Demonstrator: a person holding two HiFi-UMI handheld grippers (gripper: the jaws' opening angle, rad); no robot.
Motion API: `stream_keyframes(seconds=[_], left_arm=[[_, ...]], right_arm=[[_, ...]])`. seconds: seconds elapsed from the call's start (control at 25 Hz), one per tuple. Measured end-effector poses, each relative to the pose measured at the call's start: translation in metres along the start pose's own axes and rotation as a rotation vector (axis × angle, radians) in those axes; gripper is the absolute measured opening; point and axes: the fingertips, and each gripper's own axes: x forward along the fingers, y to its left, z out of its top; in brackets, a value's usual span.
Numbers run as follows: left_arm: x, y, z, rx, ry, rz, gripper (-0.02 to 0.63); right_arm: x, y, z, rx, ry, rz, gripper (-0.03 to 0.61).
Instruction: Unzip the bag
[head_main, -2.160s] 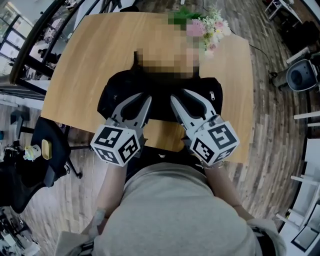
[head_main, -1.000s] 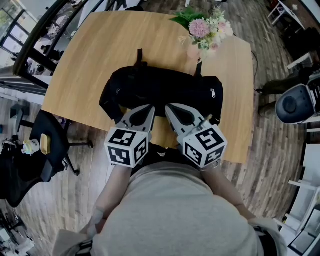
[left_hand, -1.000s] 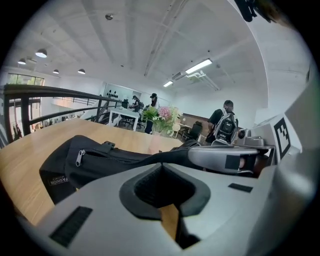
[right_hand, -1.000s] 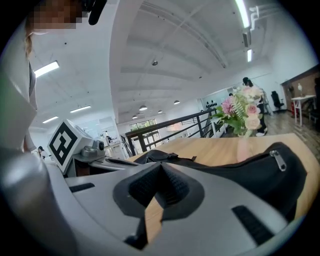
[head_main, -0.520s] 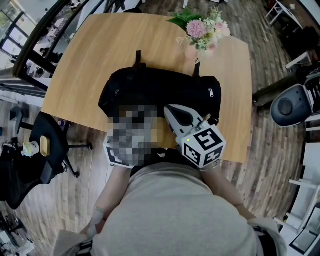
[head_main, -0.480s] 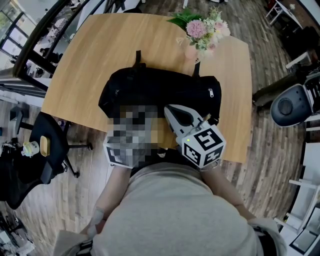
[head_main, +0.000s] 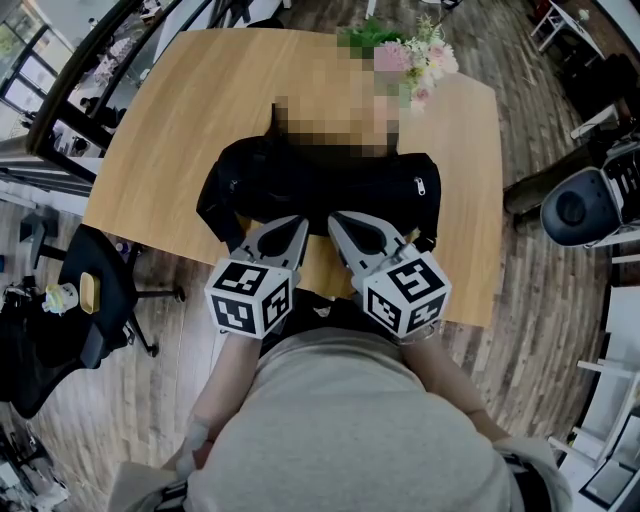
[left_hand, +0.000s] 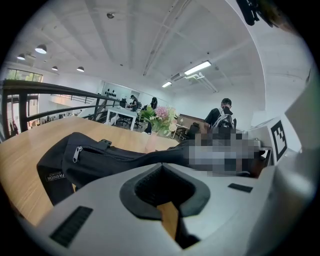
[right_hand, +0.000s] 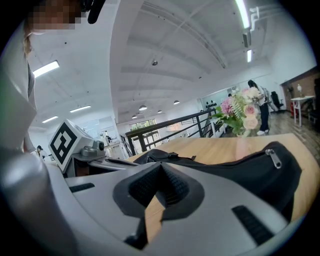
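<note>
We judge the task not yet begun: the black bag (head_main: 330, 185) lies on the table (head_main: 190, 100) just ahead of both tongs, and every zip line we can see on it is closed. One metal zip pull (head_main: 422, 186) sits at the end of the bag that is ahead and to the right of the right tongs (head_main: 336, 220). A second zip pull (head_main: 233, 184) sits at the other end, ahead and to the left of the left tongs (head_main: 297, 222). Nothing touches either pull. The left tongs are pressed together with nothing between them, and the right tongs are likewise together and empty. Both pairs sit side by side at the bag's near edge, tips close to the fabric, though we cannot tell whether they touch it. As we see it, all the work is left: one pair has to take a pull, the other likely steadies the bag, and the slider has to travel along its track.

As for containers, the bag is shut, so we cannot see what it holds, if anything. Beyond the bag, well away from both tongs, a pale vase (left_hand: 150, 142) holds a bunch of pink and white flowers (left_hand: 161, 116)
</note>
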Motion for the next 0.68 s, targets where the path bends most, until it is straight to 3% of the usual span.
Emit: stream_keyframes(seconds=[0.2, 0.68], left_arm=[[-0.0003, -0.0069, -0.0014, 0.013, 0.003, -0.04, 0.017], [-0.0002, -0.0043, -0.0026, 0.001, 0.006, -0.025, 0.017]], right_arm=[[0.0003, 0.0014, -0.0036, -0.002, 0.01, 0.003, 0.006], [0.001, -0.0001, -0.0077, 0.008, 0.021, 0.01, 0.006]])
